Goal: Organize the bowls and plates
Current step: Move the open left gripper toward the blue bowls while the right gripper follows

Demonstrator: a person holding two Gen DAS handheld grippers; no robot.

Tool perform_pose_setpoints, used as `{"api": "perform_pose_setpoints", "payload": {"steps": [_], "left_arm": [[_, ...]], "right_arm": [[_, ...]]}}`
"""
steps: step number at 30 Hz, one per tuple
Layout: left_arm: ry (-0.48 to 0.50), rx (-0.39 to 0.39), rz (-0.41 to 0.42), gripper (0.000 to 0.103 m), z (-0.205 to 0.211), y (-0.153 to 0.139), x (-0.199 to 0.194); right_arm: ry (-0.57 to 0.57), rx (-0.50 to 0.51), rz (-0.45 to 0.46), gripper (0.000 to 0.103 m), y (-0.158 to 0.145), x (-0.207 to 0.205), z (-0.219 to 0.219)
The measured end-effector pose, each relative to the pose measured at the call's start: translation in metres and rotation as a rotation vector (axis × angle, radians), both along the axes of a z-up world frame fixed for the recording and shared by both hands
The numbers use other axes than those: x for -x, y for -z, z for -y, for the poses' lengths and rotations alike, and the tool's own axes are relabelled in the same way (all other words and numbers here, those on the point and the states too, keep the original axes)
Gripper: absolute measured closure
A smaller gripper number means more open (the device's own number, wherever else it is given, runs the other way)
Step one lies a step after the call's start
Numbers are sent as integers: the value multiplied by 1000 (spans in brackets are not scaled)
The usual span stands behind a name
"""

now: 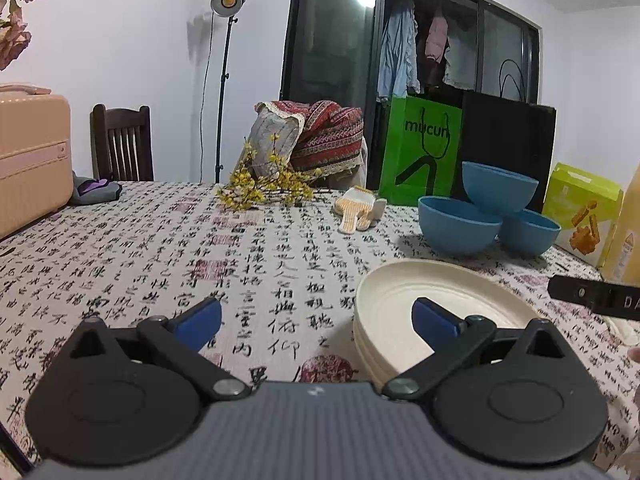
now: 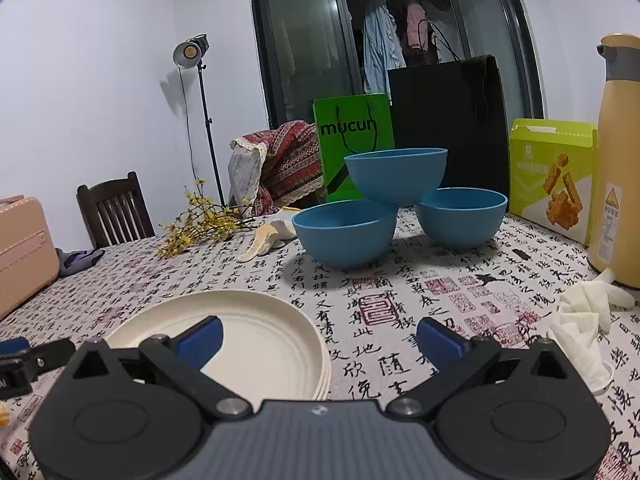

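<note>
A stack of cream plates (image 1: 400, 300) lies on the patterned tablecloth (image 1: 160, 248); it also shows in the right wrist view (image 2: 256, 328). Three blue bowls stand behind it: two on the cloth (image 2: 344, 232) (image 2: 460, 220) and one (image 2: 396, 174) resting on top of both. In the left wrist view they stand at the right (image 1: 460, 224) (image 1: 528, 232) (image 1: 498, 188). My left gripper (image 1: 316, 318) is open and empty, its right finger over the plates. My right gripper (image 2: 318, 338) is open and empty, its left finger over the plates.
Behind the bowls stand a green bag (image 2: 354, 136) and a black bag (image 2: 448, 120). A snack box (image 2: 552, 176), a yellow flask (image 2: 618, 152) and white gloves (image 2: 580, 320) lie at the right. Yellow flowers (image 1: 260, 186), a work glove (image 1: 358, 208) and a pink case (image 1: 28, 156) are further left.
</note>
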State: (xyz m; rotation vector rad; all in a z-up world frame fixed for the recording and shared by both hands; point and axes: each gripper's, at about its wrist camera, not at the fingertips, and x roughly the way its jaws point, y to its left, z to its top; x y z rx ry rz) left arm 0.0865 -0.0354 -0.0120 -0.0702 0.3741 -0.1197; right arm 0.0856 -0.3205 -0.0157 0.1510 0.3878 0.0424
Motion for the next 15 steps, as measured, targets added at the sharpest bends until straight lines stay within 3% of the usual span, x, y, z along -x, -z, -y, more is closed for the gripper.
{"api": "perform_pose_setpoints", "payload": {"steps": [15], "left_arm": [[67, 20, 26, 0, 18, -35, -25]], "right_arm": [[33, -18, 7, 0, -24, -19, 28]]}}
